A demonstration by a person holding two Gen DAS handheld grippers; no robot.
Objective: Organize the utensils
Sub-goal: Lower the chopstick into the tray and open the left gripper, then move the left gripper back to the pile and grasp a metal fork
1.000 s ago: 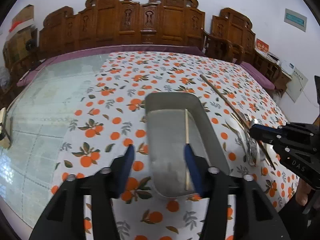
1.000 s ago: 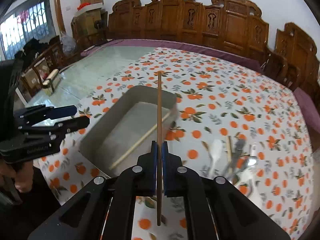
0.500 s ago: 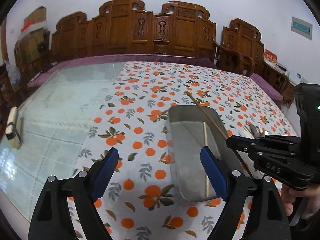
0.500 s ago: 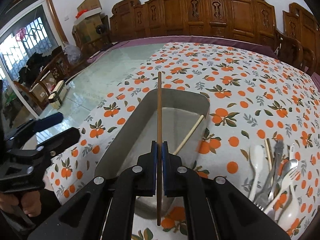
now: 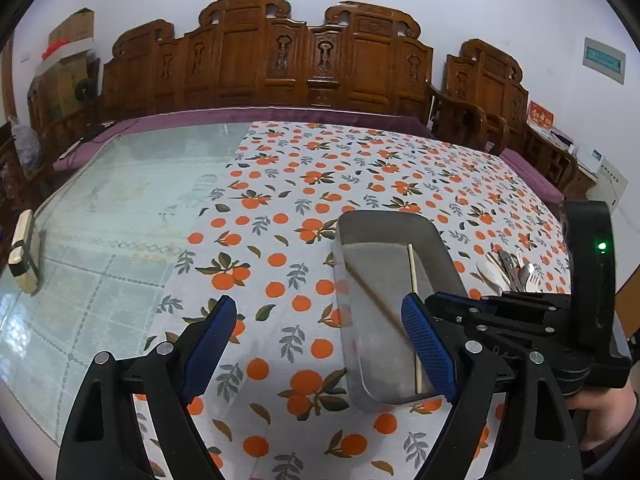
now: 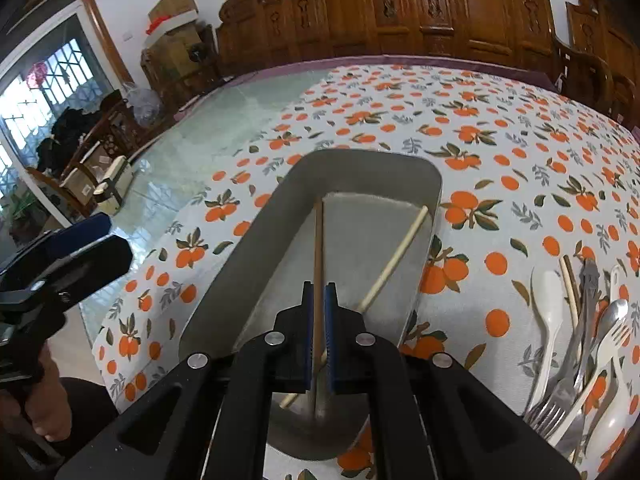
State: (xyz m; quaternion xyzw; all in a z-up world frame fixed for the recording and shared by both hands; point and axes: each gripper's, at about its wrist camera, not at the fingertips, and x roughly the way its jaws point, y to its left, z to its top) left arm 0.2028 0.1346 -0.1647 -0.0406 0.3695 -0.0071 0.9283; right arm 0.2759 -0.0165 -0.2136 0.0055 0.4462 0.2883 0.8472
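Tray (image 6: 240, 264): dull brushed metal, matt; 2 chopsticks inside, 1 dark wood (image 6: 318, 240), 1 pale wood (image 6: 400, 252); tablecloth (image 6: 500, 128): printed cloth, matt; forks (image 6: 568, 384) glossy metal; spoon (image 6: 548, 320) smooth white plastic; table (image 5: 120, 208) glossy glass.

- left gripper (image 5: 320, 344) over the orange-print tablecloth (image 5: 280, 216), jaws wide apart, nothing between them
- metal tray (image 5: 384, 320) just right of the gap, its near right corner behind the right blue pad (image 5: 430, 350)
- inside the tray: pale chopstick (image 5: 412, 280) along the right wall, dark chopstick (image 5: 372, 300) lying diagonal
- right gripper (image 5: 520, 312) at the tray's right side (tips hidden)
- utensil pile (image 5: 512, 272) right of the tray
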